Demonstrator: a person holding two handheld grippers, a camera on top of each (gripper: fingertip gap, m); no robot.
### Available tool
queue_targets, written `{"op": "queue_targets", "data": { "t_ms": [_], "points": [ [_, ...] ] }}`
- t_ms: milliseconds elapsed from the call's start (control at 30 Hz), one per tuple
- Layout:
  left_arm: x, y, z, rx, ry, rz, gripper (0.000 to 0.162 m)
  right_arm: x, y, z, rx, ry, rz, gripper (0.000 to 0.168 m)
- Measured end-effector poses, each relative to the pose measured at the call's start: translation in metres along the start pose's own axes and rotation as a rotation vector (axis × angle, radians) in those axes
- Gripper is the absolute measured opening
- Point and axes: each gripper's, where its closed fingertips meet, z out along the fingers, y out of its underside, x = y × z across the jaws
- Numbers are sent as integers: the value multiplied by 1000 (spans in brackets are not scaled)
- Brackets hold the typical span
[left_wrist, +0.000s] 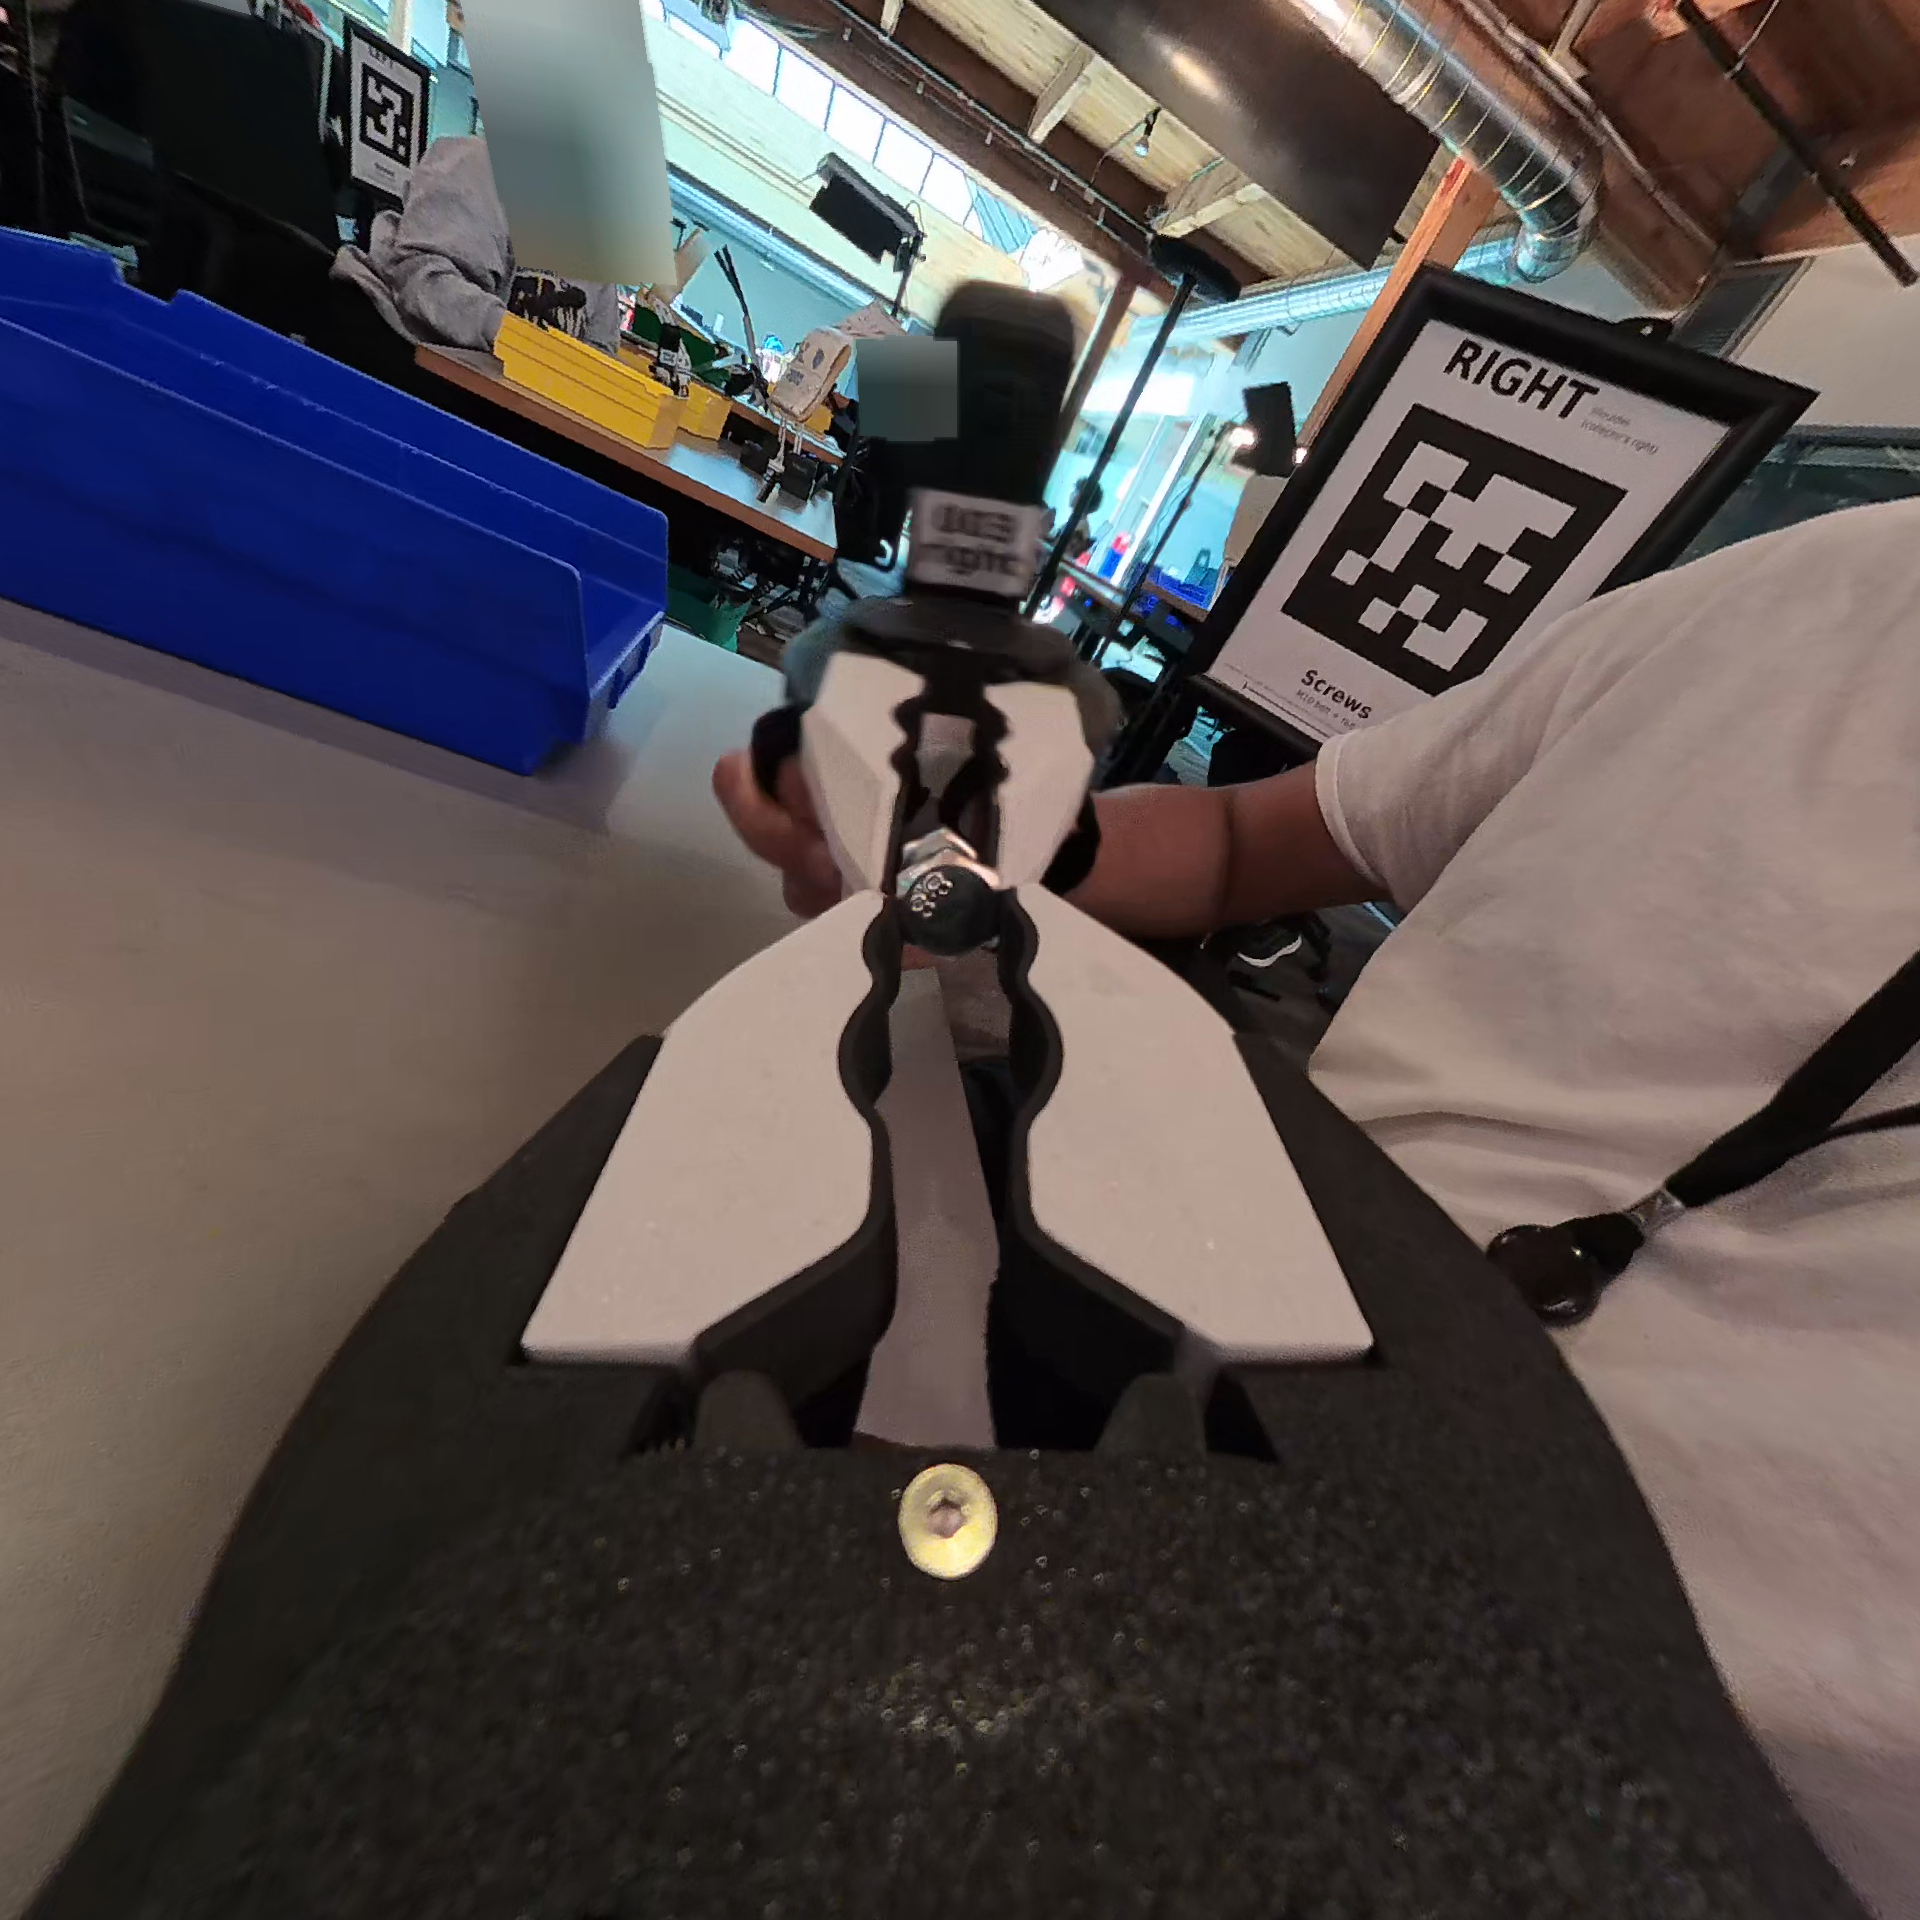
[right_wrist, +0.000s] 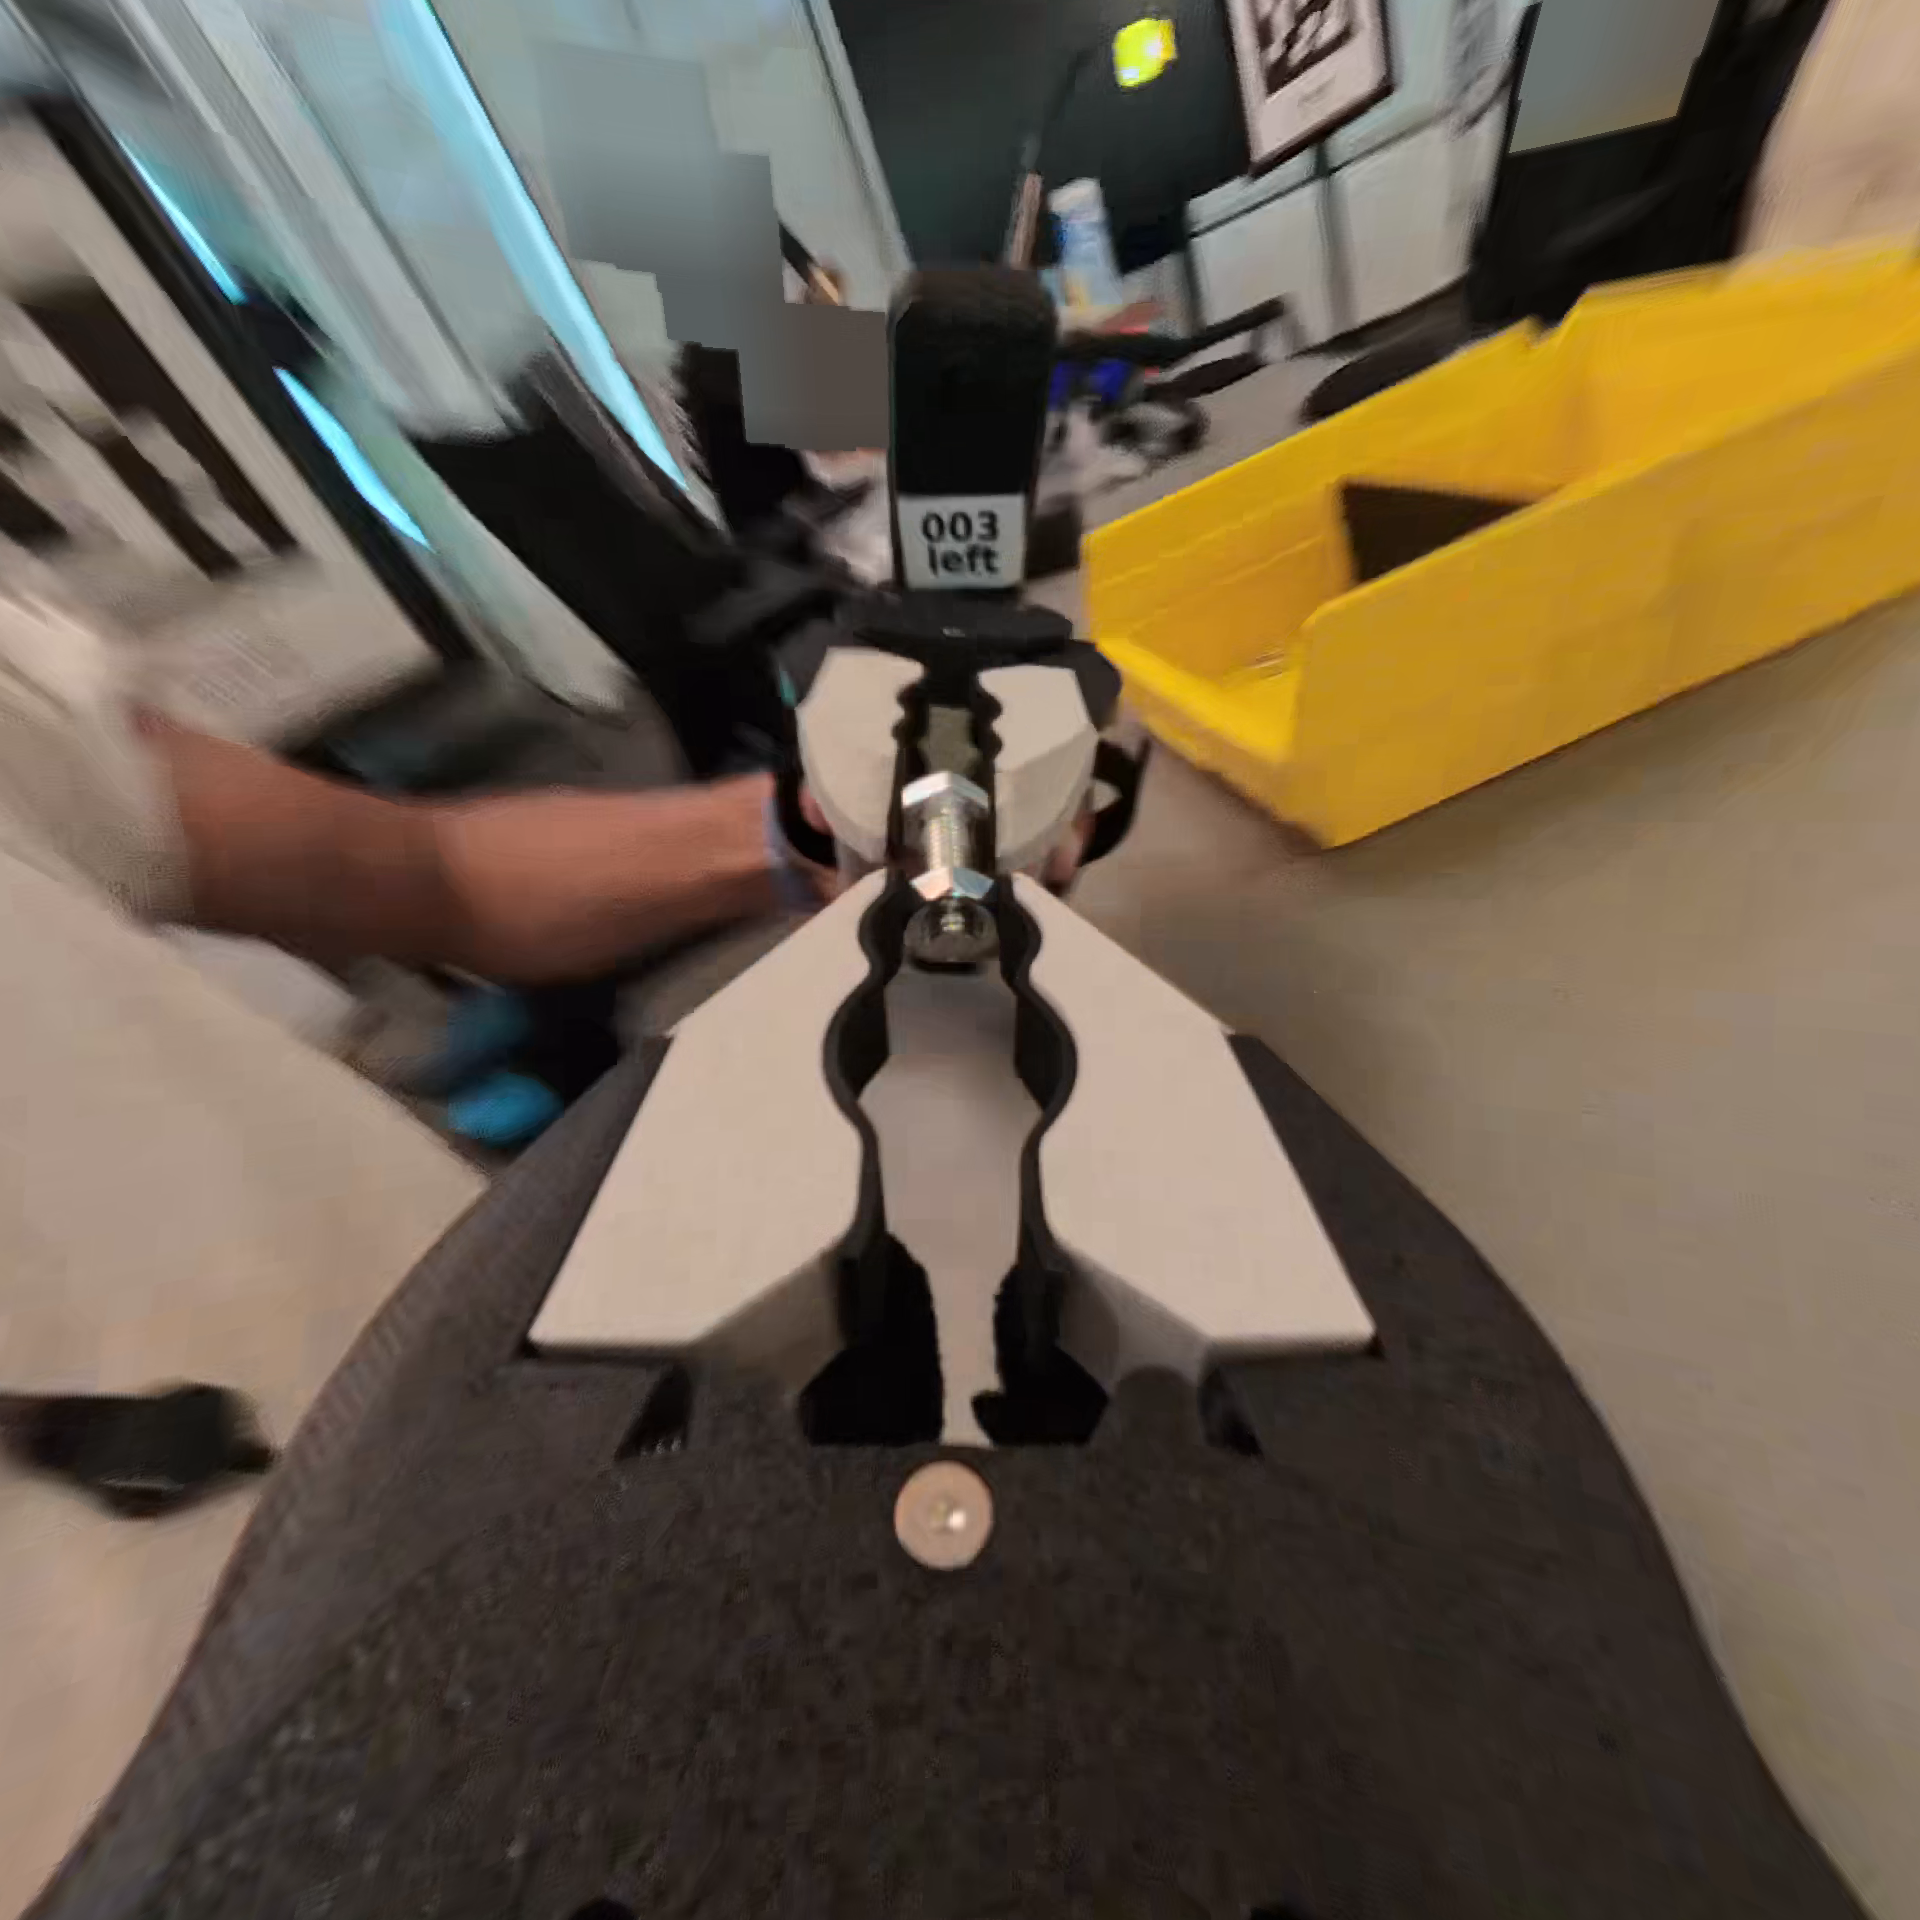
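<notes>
Left gripper is closed on the head of a silver bolt, at 12 o'clock from its camera. Facing it tip to tip, the right gripper is closed on a hex nut sitting on the bolt's thread, with a second nut farther along by the opposite tips. Both are held above the pale counter. A blue bin lies at 10 o'clock in the left wrist view; a yellow bin at 2 o'clock in the right.
</notes>
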Motion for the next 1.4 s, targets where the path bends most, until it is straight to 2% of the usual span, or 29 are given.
{"op": "queue_targets", "data": {
  "t_ms": [67, 133, 200, 267, 333, 367, 500, 633, 700, 767, 833, 933, 1033, 1167, 1300, 1400],
  "points": [
    [-2, 0, 1, 0, -16, 3, 17, 2, -10, -2, 113, -146, 307, 16],
    [-5, -1, -1, 7, -20, -5, 17, 3, -10, -1, 151, -224, 445, 17],
    [-8, 0, -5, 5, -36, -9, 17, 7, -5, 3, 130, -217, 469, 17],
    [-9, -4, -8, 27, -35, -19, 17, 8, -6, 2, 133, -184, 372, 27],
    [-10, -10, -11, 63, -34, -32, 17, 11, -5, 2, 112, -81, 205, 36],
    [-11, -11, -12, 71, -30, -41, 17, 16, 0, 3, 69, 16, 57, 41],
    [-13, -7, -9, 49, -34, -55, 17, 37, 12, -6, -148, 487, -652, 45],
    [-9, -2, -3, 21, -12, -55, 17, 26, 7, -4, -252, 756, -1294, 41],
    [-7, 1, -1, 10, -6, -57, 17, 23, 5, -2, -266, 833, -1461, 34],
    [-7, 2, 0, 5, -3, -59, 17, 26, 3, -1, -285, 864, -1470, 31],
    [-6, 2, 1, 4, 2, -59, 17, 29, -4, -5, -282, 902, -1486, 18],
    [-2, 1, 2, 8, 17, -53, 17, 24, -4, -5, -257, 848, -1424, 18],
    [-2, 3, 3, -9, 3, -36, 17, 25, 4, -3, -249, 729, -1203, 18],
    [-5, 5, 3, -22, -19, -16, 17, 23, 17, 2, -214, 476, -737, 17],
    [-6, 5, 1, -27, -32, 1, 17, 11, 27, 10, -150, 147, -166, 17],
    [-7, 5, 1, -28, -34, 4, 17, 1, 25, 11, -89, -79, 188, 17]
  ]
}}
